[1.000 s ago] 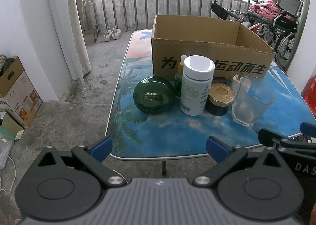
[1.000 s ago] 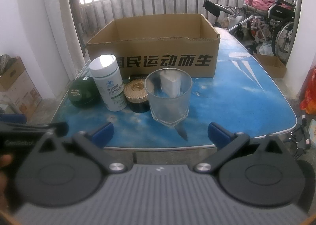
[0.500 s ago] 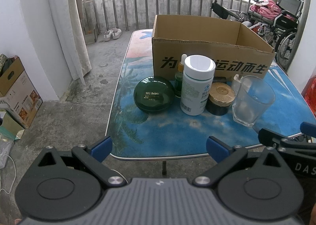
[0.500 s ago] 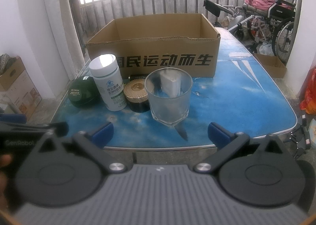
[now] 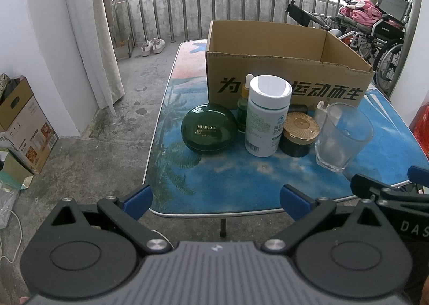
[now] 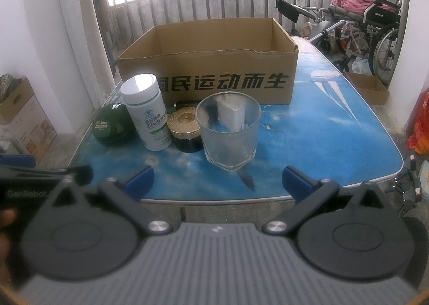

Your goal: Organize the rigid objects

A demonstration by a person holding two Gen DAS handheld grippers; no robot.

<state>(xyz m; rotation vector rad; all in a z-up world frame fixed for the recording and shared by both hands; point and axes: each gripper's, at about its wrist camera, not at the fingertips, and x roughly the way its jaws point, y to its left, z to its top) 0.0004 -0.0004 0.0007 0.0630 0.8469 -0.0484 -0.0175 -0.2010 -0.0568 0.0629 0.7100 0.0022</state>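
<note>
On the blue table (image 5: 241, 184) a row of objects stands before an open cardboard box (image 5: 287, 74): a dark green round case (image 5: 209, 130), a small green dropper bottle (image 5: 244, 106), a white pill bottle (image 5: 266, 114), a gold-lidded dark jar (image 5: 299, 133) and a clear glass (image 5: 341, 138). A small white item (image 6: 233, 114) sits behind the glass. My left gripper (image 5: 215, 201) is open, short of the table's near edge. My right gripper (image 6: 217, 181) is open at the near edge, facing the glass (image 6: 229, 130).
A wheelchair (image 6: 375, 23) and clutter stand beyond the table's far right. Cardboard boxes (image 5: 24, 122) sit on the concrete floor at left. A barred railing (image 5: 214, 4) and curtain (image 5: 88, 37) close the back. A red bag (image 6: 419, 128) lies at right.
</note>
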